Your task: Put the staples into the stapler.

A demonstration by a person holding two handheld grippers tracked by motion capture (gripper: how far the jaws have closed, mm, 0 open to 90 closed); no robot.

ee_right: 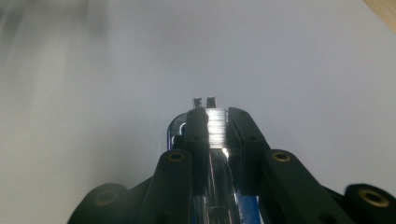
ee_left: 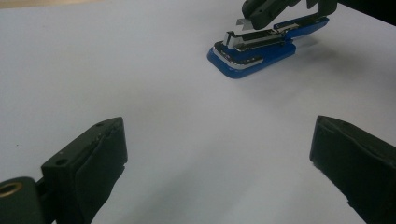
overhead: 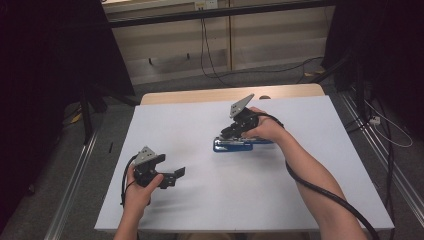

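One stapler (overhead: 233, 145) lengthwise across table (overhead: 200, 210)

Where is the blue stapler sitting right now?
In the high view the blue stapler lies on the white table, right of centre, under the right gripper, whose jaws pinch its metal top; the left gripper stands well apart.

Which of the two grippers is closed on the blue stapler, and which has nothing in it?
The right gripper is clamped on the metal top of the blue stapler at mid-table. The left gripper sits apart near the table's front, jaws wide open with nothing between them.
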